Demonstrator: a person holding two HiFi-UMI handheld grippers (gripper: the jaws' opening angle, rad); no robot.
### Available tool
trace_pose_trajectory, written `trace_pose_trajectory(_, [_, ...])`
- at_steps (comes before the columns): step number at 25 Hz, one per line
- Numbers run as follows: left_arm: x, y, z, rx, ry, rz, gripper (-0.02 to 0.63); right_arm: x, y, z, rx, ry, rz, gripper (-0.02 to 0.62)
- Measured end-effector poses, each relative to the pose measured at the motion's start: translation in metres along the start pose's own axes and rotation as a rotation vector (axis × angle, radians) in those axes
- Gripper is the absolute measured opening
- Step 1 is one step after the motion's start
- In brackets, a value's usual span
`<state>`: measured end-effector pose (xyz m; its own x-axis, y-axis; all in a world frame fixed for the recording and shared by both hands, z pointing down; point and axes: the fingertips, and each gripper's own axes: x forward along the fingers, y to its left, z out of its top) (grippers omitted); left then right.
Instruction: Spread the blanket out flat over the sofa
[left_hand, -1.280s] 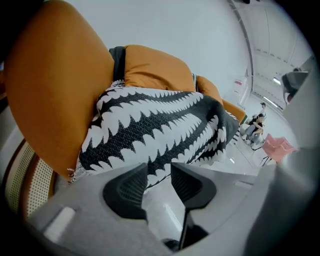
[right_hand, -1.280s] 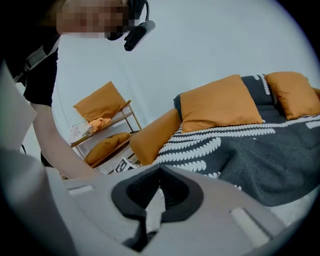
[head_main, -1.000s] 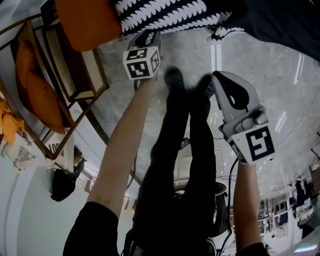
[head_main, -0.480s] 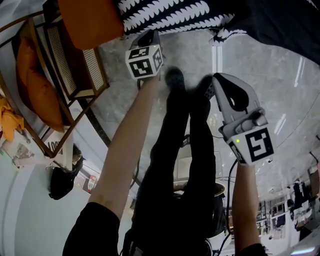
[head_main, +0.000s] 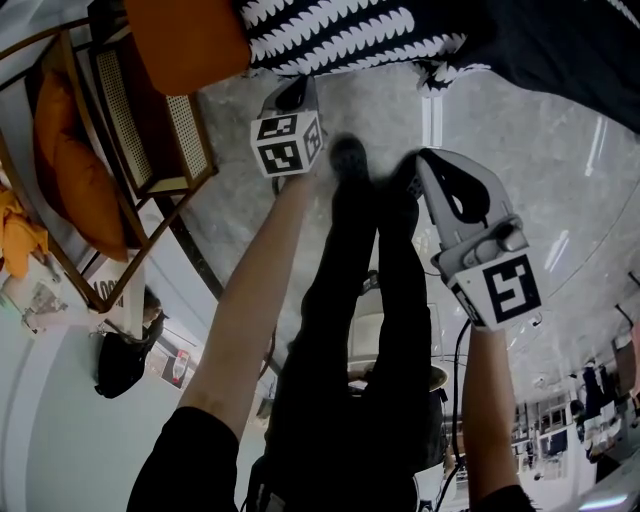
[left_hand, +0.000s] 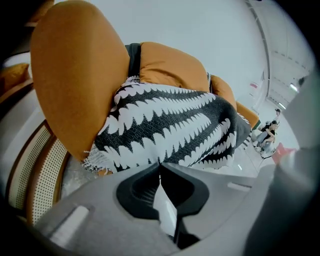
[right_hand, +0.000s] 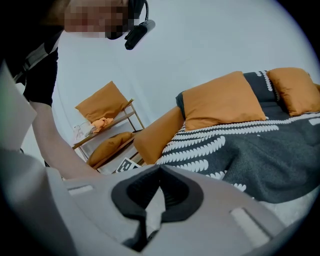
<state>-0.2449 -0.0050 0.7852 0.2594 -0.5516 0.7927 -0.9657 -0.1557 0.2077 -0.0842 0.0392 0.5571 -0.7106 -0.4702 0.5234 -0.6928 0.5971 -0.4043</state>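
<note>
The black-and-white zigzag blanket (head_main: 340, 30) lies bunched on the orange sofa (head_main: 185, 40) and hangs over its front. In the left gripper view the blanket (left_hand: 170, 130) drapes beside the orange armrest (left_hand: 75, 75). My left gripper (head_main: 293, 92) reaches up to the hanging hem. Its jaws are closing, and their tips (left_hand: 160, 164) meet on the edge of the cloth. My right gripper (head_main: 418, 165) hangs lower, off the blanket, shut with nothing in it (right_hand: 160, 167). Its view shows the blanket (right_hand: 240, 145) spread over the seat below an orange cushion (right_hand: 220, 102).
A wooden rack with cane panels and orange cushions (head_main: 120, 150) stands left of the sofa, also in the right gripper view (right_hand: 107, 120). The person's dark legs (head_main: 370, 300) stand on the marble floor between both arms. People sit far off (left_hand: 270, 132).
In the head view the left gripper has shifted slightly and its jaw tips now show at the blanket's hem. The right gripper has drifted a little to the left.
</note>
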Motion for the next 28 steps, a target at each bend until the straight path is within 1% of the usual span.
trace_pose_trajectory(6, [-0.013, 0.016, -0.015, 0.016, 0.008, 0.004, 0.017, 0.003, 0.006, -0.004, -0.018, 0.005, 0.014, 0.003])
trace_pose_trajectory(11, [-0.016, 0.025, -0.022, 0.047, 0.030, 0.015, 0.015, 0.007, 0.008, 0.001, 0.010, 0.004, 0.016, 0.003])
trace_pose_trajectory(13, [-0.020, 0.032, -0.024, 0.053, 0.033, 0.016, 0.015, 0.010, 0.013, 0.001, 0.000, 0.005, 0.021, 0.003])
trace_pose_trajectory(19, [-0.024, 0.045, -0.028, 0.147, 0.055, -0.007, 0.014, 0.011, 0.014, 0.003, -0.023, 0.014, 0.027, 0.003])
trace_pose_trajectory(24, [-0.029, 0.053, -0.026, 0.164, 0.063, 0.000, 0.012, 0.004, 0.007, 0.007, -0.025, 0.017, 0.019, 0.003])
trace_pose_trajectory(26, [-0.030, 0.057, -0.027, 0.174, 0.069, 0.001, 0.011, 0.005, 0.009, 0.008, -0.009, 0.016, 0.015, 0.003])
trace_pose_trajectory(28, [-0.030, 0.066, -0.032, 0.163, 0.080, 0.013, 0.009, 0.008, 0.012, 0.007, 0.007, 0.015, 0.012, 0.003])
